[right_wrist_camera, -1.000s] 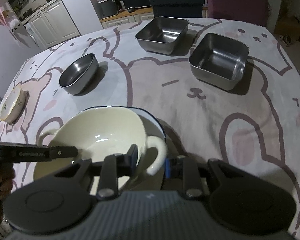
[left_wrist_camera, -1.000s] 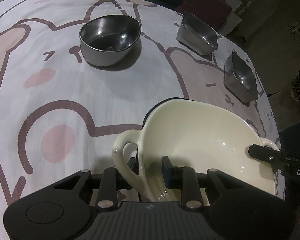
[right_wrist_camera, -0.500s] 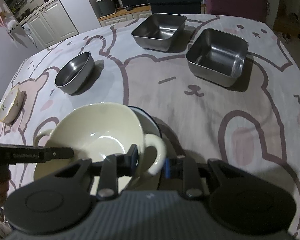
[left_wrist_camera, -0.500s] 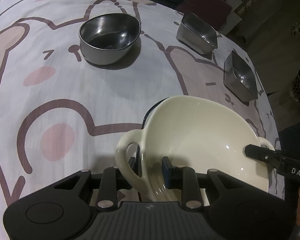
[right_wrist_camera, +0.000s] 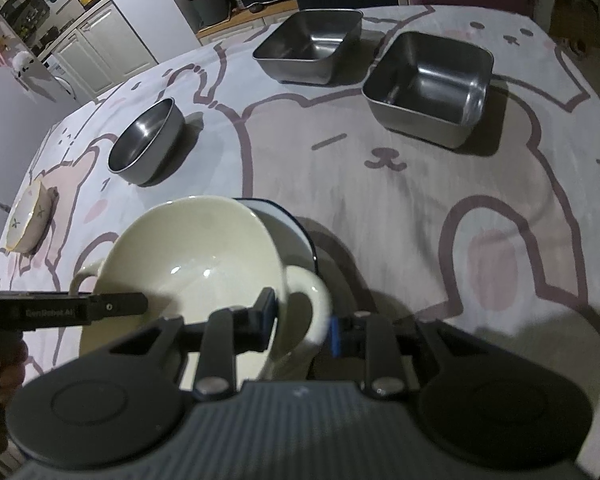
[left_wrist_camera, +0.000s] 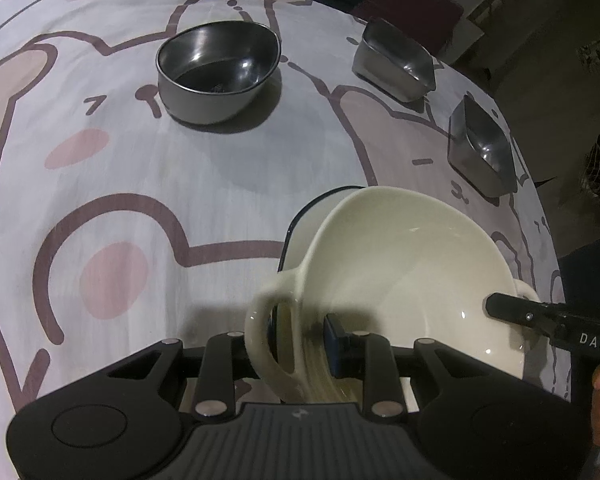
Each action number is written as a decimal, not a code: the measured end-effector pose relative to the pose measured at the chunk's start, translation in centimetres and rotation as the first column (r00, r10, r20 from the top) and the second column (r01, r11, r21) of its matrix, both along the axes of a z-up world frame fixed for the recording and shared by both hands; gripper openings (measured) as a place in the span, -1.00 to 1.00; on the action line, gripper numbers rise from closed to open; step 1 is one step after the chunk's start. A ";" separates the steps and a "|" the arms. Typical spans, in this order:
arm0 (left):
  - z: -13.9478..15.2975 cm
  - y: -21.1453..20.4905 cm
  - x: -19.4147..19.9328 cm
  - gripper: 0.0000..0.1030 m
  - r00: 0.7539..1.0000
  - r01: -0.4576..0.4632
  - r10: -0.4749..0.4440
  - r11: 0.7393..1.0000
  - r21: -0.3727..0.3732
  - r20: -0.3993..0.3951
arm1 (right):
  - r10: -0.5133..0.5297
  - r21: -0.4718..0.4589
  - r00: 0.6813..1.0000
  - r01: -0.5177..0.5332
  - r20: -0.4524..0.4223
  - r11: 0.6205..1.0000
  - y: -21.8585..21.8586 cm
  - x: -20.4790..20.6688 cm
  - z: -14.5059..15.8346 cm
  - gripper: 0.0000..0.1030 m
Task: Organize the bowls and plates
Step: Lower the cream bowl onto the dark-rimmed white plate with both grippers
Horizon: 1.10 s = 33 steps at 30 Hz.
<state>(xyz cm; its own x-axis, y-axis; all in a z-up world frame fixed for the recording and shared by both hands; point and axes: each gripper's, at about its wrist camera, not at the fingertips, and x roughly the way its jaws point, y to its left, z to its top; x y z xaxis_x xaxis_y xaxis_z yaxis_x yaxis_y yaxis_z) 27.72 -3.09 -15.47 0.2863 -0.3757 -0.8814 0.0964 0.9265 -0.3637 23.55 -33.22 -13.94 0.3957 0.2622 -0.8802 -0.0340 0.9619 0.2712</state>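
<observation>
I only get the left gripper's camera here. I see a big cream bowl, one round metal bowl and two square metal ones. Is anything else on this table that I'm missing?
Observer: Yes. The right wrist view shows a small patterned ceramic bowl near the table's far left edge, beyond the round steel bowl.
Operator: And that black stick poking in from my right?
Observer: It is the right gripper; its fingers straddle one handle of the cream bowl.
Operator: Is my own gripper visible from over there?
Observer: Yes, the left gripper shows as a black bar at the bowl's opposite handle, with a hand behind it.
</observation>
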 end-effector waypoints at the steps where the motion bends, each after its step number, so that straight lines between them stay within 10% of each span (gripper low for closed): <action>1: 0.0 -0.1 0.0 -0.45 1.000 0.003 -0.003 1.000 0.004 0.001 | 0.002 -0.004 1.000 -0.002 -0.003 1.000 0.0 0.0 -0.1 -0.37; 33: 0.4 0.1 -0.2 -0.48 0.999 0.037 -0.037 0.999 0.015 0.018 | 0.015 -0.019 1.000 -0.015 -0.014 1.000 -0.1 -0.1 -0.6 -0.31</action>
<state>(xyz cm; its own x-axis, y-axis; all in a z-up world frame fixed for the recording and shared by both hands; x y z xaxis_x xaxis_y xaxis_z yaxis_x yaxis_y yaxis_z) 27.48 -3.04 -15.11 0.2885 -0.3732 -0.8818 0.1370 0.9275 -0.3477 23.47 -33.36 -14.58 0.3793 0.2507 -0.8907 -0.0445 0.9664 0.2530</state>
